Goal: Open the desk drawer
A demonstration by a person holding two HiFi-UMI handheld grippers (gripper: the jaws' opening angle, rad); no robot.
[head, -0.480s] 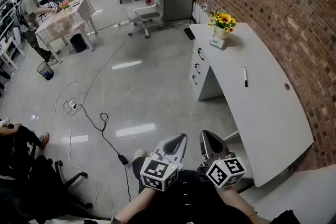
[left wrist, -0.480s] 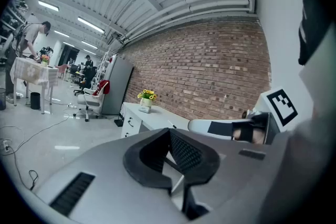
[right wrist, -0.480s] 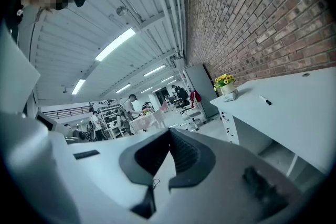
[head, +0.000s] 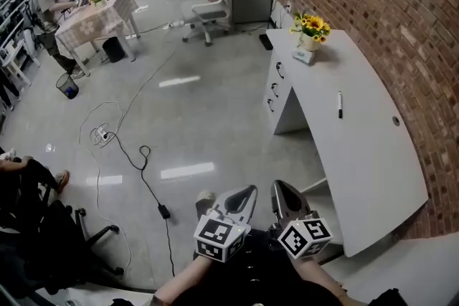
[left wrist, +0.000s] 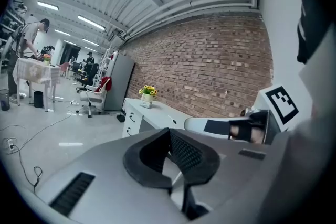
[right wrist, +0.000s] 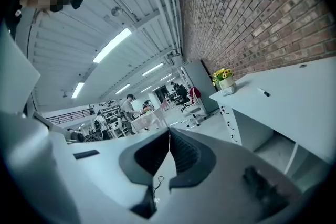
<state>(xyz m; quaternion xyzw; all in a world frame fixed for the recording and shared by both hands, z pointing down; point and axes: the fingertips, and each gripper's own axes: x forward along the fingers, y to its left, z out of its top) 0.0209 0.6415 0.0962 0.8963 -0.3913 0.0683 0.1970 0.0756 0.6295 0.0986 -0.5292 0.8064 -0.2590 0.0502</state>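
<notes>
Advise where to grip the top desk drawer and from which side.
Probably its dark pull handle, jaws closing around it. Come from the open-floor side: the drawer front faces away from the brick wall, and only the handle stands proud of it.

White desk (head: 373,161): flower pot (head: 310,39) at far end, marker (head: 340,104) approx mid-top, both well apart.
</notes>
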